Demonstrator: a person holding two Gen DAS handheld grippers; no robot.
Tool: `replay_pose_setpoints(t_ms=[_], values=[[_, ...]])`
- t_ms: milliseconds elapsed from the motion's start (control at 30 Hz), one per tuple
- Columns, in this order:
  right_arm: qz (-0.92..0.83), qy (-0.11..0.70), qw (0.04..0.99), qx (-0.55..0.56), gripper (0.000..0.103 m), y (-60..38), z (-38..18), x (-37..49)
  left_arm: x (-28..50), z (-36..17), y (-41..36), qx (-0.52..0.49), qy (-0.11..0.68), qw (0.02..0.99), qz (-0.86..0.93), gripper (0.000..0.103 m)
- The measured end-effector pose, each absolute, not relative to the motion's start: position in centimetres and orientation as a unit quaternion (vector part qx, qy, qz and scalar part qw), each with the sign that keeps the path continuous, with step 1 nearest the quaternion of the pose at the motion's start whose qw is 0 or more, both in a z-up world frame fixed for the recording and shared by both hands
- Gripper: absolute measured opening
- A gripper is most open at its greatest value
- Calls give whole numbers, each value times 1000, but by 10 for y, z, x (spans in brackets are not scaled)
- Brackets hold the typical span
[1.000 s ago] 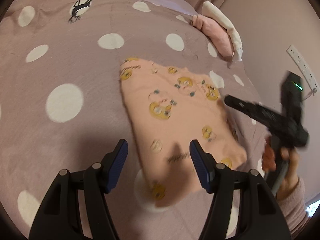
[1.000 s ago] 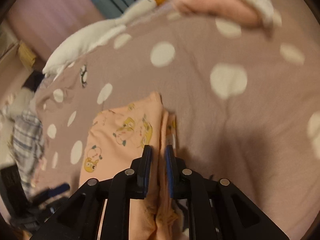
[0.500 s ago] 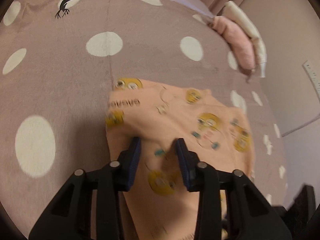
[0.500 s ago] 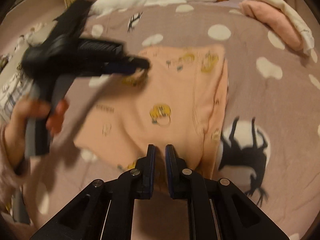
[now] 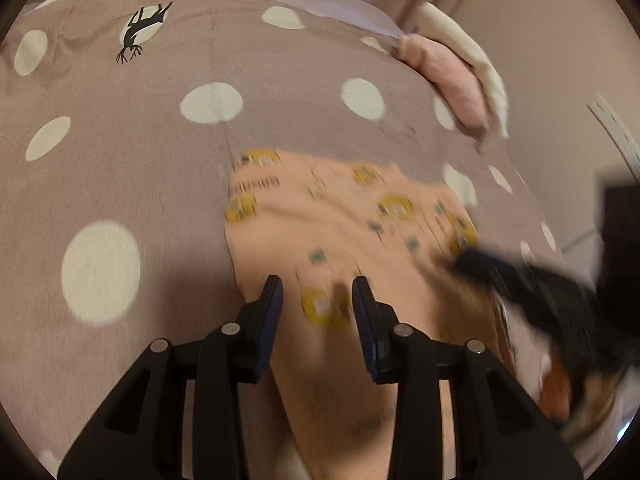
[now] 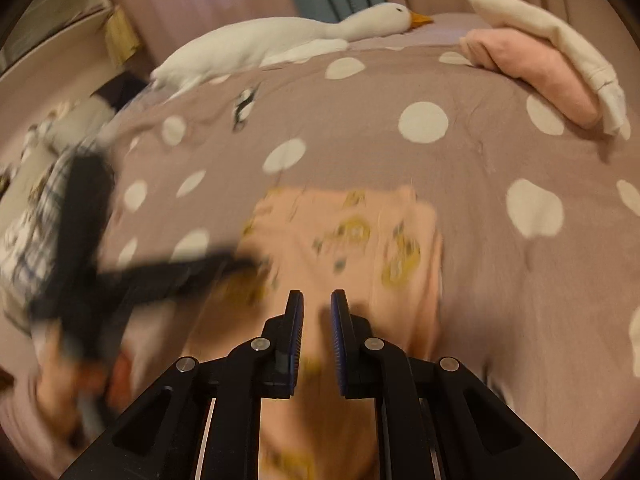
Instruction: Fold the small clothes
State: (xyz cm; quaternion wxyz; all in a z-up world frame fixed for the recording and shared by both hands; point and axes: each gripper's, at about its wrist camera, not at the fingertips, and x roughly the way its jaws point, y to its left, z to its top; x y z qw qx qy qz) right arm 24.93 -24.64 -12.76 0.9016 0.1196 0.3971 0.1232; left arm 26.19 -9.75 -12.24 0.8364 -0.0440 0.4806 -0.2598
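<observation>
A small peach garment with yellow cartoon prints (image 5: 340, 224) lies flat on the mauve polka-dot bedspread (image 5: 120, 140); it also shows in the right wrist view (image 6: 352, 236). My left gripper (image 5: 316, 292) is open and empty just above the garment's near left part. My right gripper (image 6: 317, 304) hovers over the garment's near edge with its jaws a narrow gap apart and nothing between them. The right gripper shows blurred at the right of the left wrist view (image 5: 532, 284). The left gripper shows blurred at the left of the right wrist view (image 6: 120, 276).
Folded pink and cream clothes (image 5: 460, 76) are stacked at the far right of the bed (image 6: 540, 56). A white goose plush (image 6: 288, 40) lies along the far edge. Plaid fabric (image 6: 36, 216) lies off the left side. A wall with a power strip (image 5: 612, 132) stands at right.
My left gripper has opened wider and pulled back from the garment's left edge. My right gripper has opened slightly and swung over the garment. The garment now lies flat.
</observation>
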Motion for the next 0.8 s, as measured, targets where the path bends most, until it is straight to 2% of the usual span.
replay_pose_setpoints(t_ms=[167, 400, 533, 800], values=[[80, 449, 881, 131, 13, -246, -153, 289, 227, -126, -100, 0, 476, 837, -269, 34], [51, 449, 872, 190, 12, -262, -151, 289, 203, -138, -106, 47, 472, 843, -255, 34], [61, 421, 888, 176, 13, -258, -133, 272, 200, -138, -102, 41, 475, 842, -251, 34], [97, 404, 907, 73, 13, -242, -114, 203, 191, -136, -97, 37, 480, 842, -245, 34]])
